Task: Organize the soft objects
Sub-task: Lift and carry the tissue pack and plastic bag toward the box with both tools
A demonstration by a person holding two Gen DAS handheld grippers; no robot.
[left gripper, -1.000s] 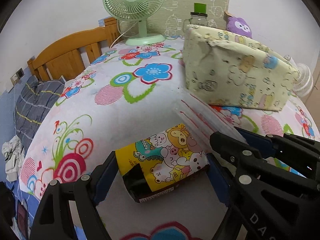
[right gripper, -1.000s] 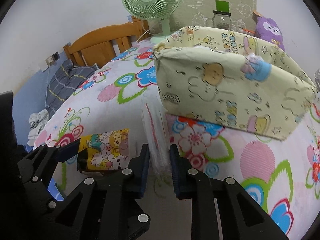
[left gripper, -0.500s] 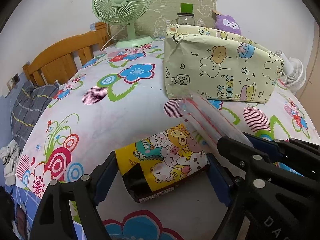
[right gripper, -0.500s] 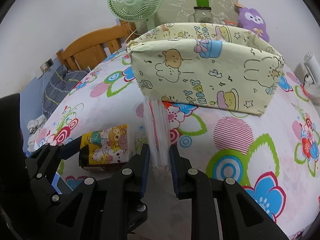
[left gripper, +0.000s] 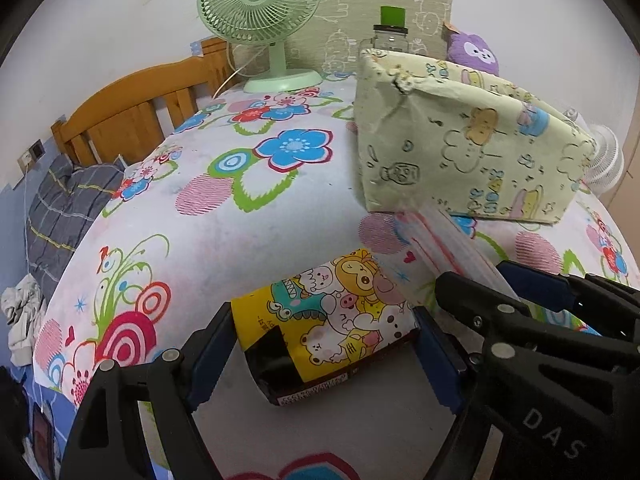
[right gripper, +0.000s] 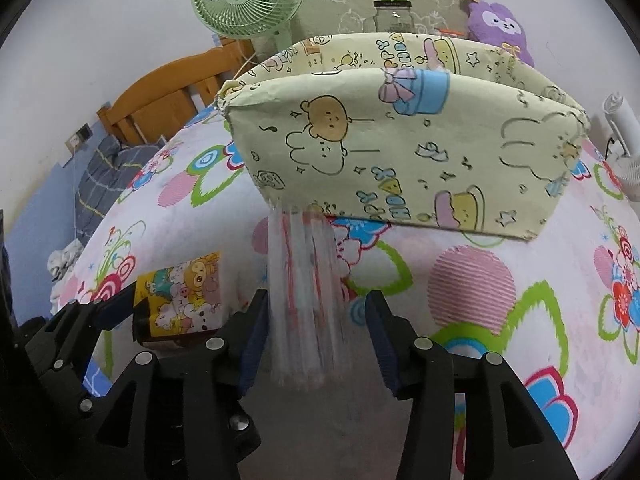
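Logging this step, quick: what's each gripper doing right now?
Left gripper: jaws closed on the cartoon tissue pack.
Right gripper: jaws just opening, clear plastic bag loose between them, not pinched.

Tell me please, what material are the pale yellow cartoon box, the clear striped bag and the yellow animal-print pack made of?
The pale yellow cartoon-print open box looks like matte paper or thin card: its corner is frayed and creased. The clear bag with red stripes seems thin glossy plastic film, since the cloth shows through it. The yellow animal-print pack appears to be printed soft plastic wrap, slightly shiny and wrinkled.
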